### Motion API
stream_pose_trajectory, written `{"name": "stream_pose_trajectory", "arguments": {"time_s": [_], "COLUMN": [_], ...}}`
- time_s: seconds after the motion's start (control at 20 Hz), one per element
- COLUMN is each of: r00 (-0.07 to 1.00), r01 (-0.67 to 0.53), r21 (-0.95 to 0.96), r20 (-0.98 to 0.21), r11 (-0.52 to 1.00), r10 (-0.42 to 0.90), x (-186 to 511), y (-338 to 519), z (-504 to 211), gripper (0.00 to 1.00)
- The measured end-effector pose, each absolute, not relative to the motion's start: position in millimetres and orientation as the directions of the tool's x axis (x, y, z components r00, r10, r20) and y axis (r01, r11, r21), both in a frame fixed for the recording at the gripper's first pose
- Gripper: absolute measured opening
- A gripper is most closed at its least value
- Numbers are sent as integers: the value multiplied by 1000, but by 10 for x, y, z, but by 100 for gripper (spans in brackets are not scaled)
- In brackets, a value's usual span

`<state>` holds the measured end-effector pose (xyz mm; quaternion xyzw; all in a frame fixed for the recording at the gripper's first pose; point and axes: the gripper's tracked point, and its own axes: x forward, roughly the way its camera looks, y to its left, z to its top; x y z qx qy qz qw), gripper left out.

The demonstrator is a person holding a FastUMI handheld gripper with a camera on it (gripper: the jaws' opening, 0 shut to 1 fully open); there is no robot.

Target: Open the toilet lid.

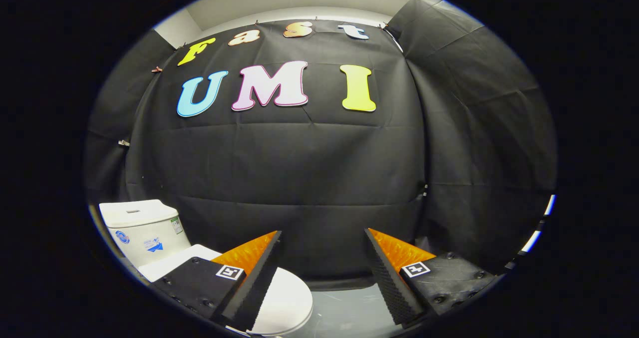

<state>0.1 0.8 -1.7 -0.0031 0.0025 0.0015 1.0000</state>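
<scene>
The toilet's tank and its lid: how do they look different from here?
The tank stands upright and boxy with stickers; the lid lies flat, closed, rounded and plain. The tank is beyond the open gripper; the lid lies partly under one finger. Both are white.

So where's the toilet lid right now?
In the gripper view, the closed toilet lid lies low on the left, partly behind the left finger of the open tongs, in front of the white tank.

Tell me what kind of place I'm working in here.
Probably a mock bathroom in a booth, not a real one: a white toilet with its lid down and tank stands before black cloth walls. The gripper is open, toilet lid under its left finger.
</scene>
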Motion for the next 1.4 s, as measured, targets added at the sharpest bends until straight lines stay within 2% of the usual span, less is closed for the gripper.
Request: {"name": "stream_pose_trajectory", "arguments": {"time_s": [0.6,0.85,1.4], "r00": [999,998,965], "r01": [6,7,82], "r21": [-8,24,127], "r20": [-47,-62,-259], "r11": [1000,1000,989], "r10": [-6,-6,-47], "x": [-80,-322,-892], "y": [7,98,155], "z": [16,82,-960], "gripper": [99,99,99]}}
